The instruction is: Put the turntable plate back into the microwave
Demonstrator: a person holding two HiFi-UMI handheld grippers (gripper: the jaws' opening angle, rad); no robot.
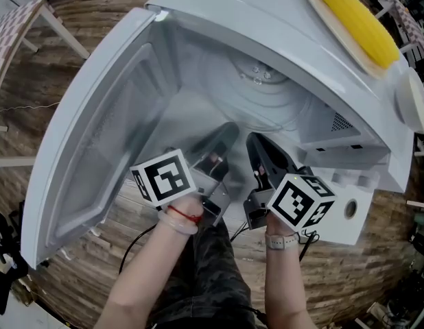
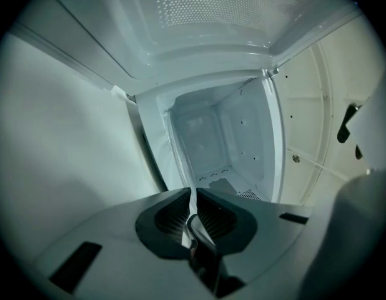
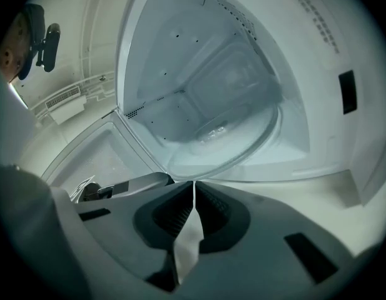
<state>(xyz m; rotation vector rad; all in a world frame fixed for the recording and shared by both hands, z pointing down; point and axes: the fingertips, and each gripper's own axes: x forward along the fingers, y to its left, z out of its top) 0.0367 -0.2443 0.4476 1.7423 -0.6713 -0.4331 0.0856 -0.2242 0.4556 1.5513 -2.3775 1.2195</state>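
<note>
Right gripper view: the right tool (image 3: 193,183) has its jaws pressed together at the tips with nothing between them. Just beyond those tips lies the near rim of the turntable plate (image 3: 224,136), down on the floor of the microwave (image 1: 253,5) cavity. The left tool (image 2: 193,191) is drawn together and empty as well, parked beside the right one at the cavity mouth, with the open door (image 1: 102,136) on its outer side. Further ahead of both tools the plate spreads across the cavity floor towards the back wall. It is clear glass, round with a raised rim, and shows mostly as pale glints and a small knot of bumps at its middle. It looks level, but from these pictures I cannot confirm that its hub has dropped onto the drive. The main risk as I judge it is that a plate resting off its seat would rock or skate once nudged, and either tool could clip the near rim because it sits so close. Glass this transparent also makes that rim easy to misjudge. Farthest off, above the tools, a corn cob (image 1: 356,19) rests on a dish (image 1: 346,43) on the oven's top, so a jolt to the body could shift it.
</note>
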